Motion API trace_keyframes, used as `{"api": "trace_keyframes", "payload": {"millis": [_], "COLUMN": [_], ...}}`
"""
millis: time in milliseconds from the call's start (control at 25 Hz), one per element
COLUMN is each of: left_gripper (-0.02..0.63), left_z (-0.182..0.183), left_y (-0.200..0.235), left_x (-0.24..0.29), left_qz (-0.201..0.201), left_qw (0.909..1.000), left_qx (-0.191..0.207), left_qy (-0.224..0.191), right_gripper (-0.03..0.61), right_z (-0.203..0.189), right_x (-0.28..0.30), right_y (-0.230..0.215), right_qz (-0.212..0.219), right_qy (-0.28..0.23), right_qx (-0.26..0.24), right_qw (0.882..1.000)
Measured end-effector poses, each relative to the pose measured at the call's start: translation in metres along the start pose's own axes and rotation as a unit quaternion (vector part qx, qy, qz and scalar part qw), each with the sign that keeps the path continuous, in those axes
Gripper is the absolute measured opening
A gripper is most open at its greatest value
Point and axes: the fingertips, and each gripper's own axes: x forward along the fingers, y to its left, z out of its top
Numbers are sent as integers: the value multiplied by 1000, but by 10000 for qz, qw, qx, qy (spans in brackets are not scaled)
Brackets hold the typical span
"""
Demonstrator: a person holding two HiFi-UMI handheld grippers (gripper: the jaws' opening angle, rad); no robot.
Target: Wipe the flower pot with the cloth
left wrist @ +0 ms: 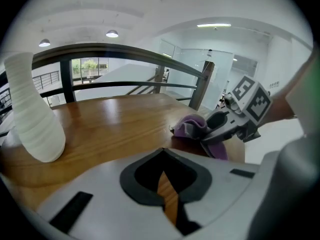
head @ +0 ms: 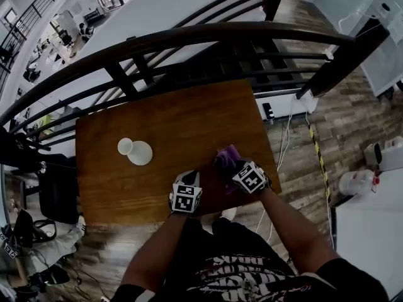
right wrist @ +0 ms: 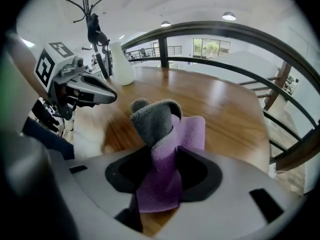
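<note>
One purple-grey cloth (right wrist: 167, 139) bunched in right claw (right wrist: 160, 174); white ribbed pot (left wrist: 32, 109).

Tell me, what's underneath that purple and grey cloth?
Only the brown wooden table shows beneath the purple and grey cloth, which the right gripper clamps. The cloth covers the spot directly below it.

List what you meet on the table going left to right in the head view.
flower pot → left gripper → cloth, pinched in the right gripper
</note>
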Motion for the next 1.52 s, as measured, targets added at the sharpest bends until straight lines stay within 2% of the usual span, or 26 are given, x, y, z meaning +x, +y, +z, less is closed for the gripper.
{"api": "trace_keyframes", "payload": {"millis": [120, 200, 480, 600, 720, 840, 880, 920, 960, 1000, 1160, 1240, 1520], "left_gripper": [-2, -2, -2, -2, -2, -2, -2, -2, -2, -2, -2, -2, -2], "left_z": [-8, -12, 0, 4, 9, 14, 17, 21, 25, 30, 42, 42, 14], "left_y": [7, 9, 22, 25, 18, 9, 8, 7, 6, 5, 1, -2, -4], "left_x": [-12, -22, -62, -85, -109, -133, -142, -152, -163, -174, -217, -234, -287], "left_qz": [85, 182, 607, 871, 1061, 1156, 1199, 1247, 1293, 1334, 1490, 1499, 1097], "left_qw": [9998, 9994, 9970, 9933, 9882, 9827, 9804, 9776, 9746, 9716, 9606, 9558, 9519], "left_qx": [-159, -290, -411, -612, -782, -910, -933, -945, -936, -895, -506, -459, -516], "left_qy": [41, 27, -260, -461, -783, -1125, -1257, -1406, -1570, -1738, -2292, -2486, -2815], "right_gripper": [201, 221, 241, 241, 241, 239, 223, 168, 79, 16, -2, -2, -2], "right_z": [1, -1, 30, 55, 76, 84, 87, 90, 92, 94, 108, 111, 106], "right_x": [0, -5, -39, -65, -91, -113, -119, -125, -131, -136, -163, -179, -212], "right_y": [11, 17, 23, 33, 46, 57, 59, 60, 61, 62, 78, 92, 155], "right_qz": [193, 272, 449, 650, 822, 717, 623, 496, 359, 250, 47, -82, -606], "right_qy": [-89, -182, -946, -1484, -2092, -2603, -2743, -2866, -2971, -3069, -3557, -3737, -3987], "right_qx": [20, 30, -18, 29, 236, 363, 401, 452, 513, 569, 577, 493, 480], "right_qw": [9998, 9995, 9945, 9868, 9741, 9622, 9588, 9557, 9528, 9497, 9328, 9262, 9138]}}
